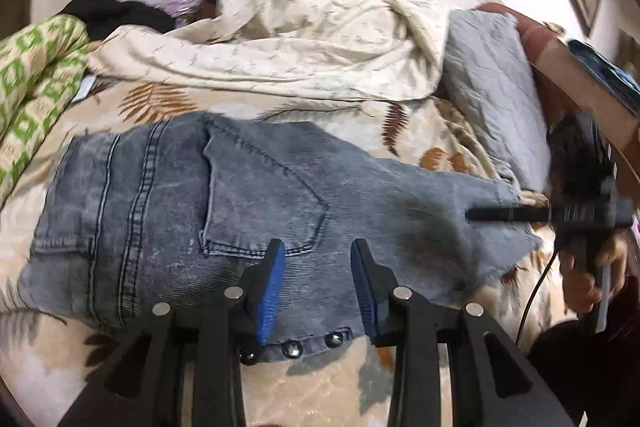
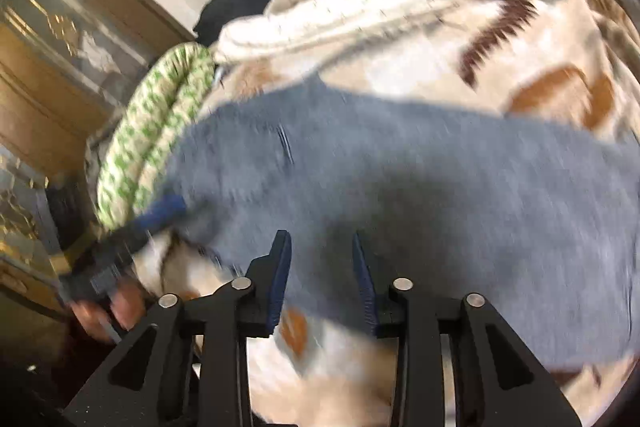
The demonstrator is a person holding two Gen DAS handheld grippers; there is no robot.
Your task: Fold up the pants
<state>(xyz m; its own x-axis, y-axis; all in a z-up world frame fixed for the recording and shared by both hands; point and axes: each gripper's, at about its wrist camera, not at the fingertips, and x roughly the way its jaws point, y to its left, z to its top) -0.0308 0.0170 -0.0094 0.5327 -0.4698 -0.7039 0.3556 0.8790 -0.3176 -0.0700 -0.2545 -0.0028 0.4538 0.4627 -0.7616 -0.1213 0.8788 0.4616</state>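
Pants (image 1: pixel 248 195): blue denim, folded into a compact bundle, laid flat on the bed; back pocket and seams face up, a row of metal studs seen at the near edge. In the right wrist view the pants (image 2: pixel 420 179) are blurred.
Bed (image 1: pixel 320 379): covered by a cream sheet with brown and grey leaf print; the pants are laid across its middle.
Left gripper (image 1: pixel 318 255): held just above the near edge of the pants; fingers parted, a clear gap seen between the blue pads, no cloth pinched.
Right gripper (image 2: pixel 322 247): held over the pants near their near edge; fingers parted, nothing clamped between them. Seen from the left wrist view at the right side, one black finger (image 1: pixel 508 214) is stretched over the end of the pants; contact cannot be told.
Hands: a hand (image 1: pixel 580 267) is wrapped round the right gripper's handle; another hand (image 2: pixel 108 311), blurred, round the left gripper's handle.
Cream blanket (image 1: pixel 288 43): crumpled, piled behind the pants.
Green patterned quilt (image 1: pixel 36 83): rolled, at the left of the pants.
Grey pillow (image 1: pixel 488 91): at the right, beside the blanket.
Black garment (image 1: pixel 116 13): at the back, behind the quilt.
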